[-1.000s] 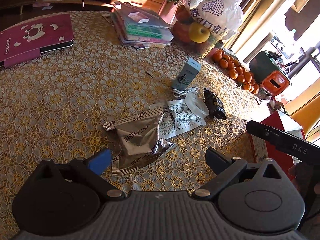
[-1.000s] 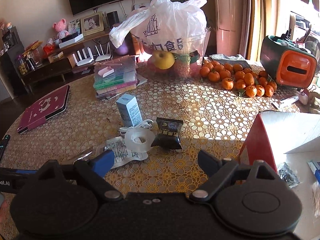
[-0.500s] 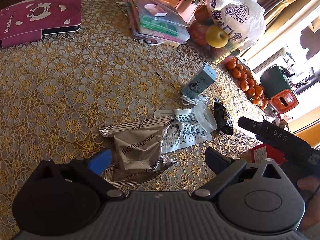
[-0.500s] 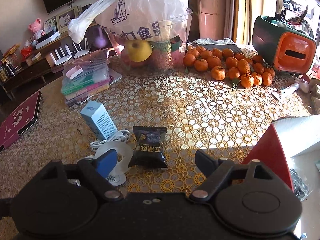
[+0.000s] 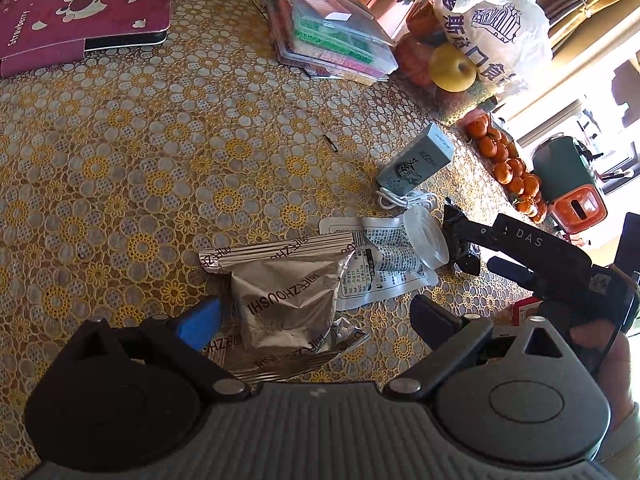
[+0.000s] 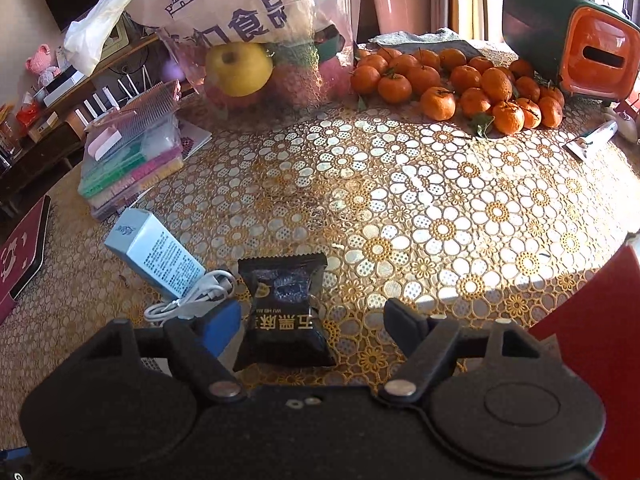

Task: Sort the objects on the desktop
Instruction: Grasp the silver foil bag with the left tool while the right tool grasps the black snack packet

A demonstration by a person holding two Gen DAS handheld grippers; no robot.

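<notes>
A crumpled silver foil packet (image 5: 288, 304) lies flat between the wide-apart fingers of my open left gripper (image 5: 316, 318). A white printed sachet (image 5: 384, 276), a clear tape roll (image 5: 426, 236), a white cable (image 5: 404, 200) and a grey-blue carton (image 5: 416, 160) lie beyond it. In the right wrist view a black snack packet (image 6: 286, 312) lies between the fingers of my open right gripper (image 6: 312, 326). The carton (image 6: 156, 256) and cable (image 6: 192, 300) sit just left of it. The right gripper's body (image 5: 532, 252) shows at the right of the left wrist view.
A lace-patterned cloth (image 6: 420, 200) covers the table. At the back stand a bag of fruit (image 6: 248, 24), a heap of tangerines (image 6: 460, 80), an orange-and-green box (image 6: 572, 36) and stacked plastic cases (image 5: 332, 36). A maroon tablet case (image 5: 80, 24) lies far left; a red box (image 6: 596, 320) stands right.
Both grippers have come lower and closer to the table. The silver packet now lies between the left fingers and the black packet between the right fingers. Both stay open.
</notes>
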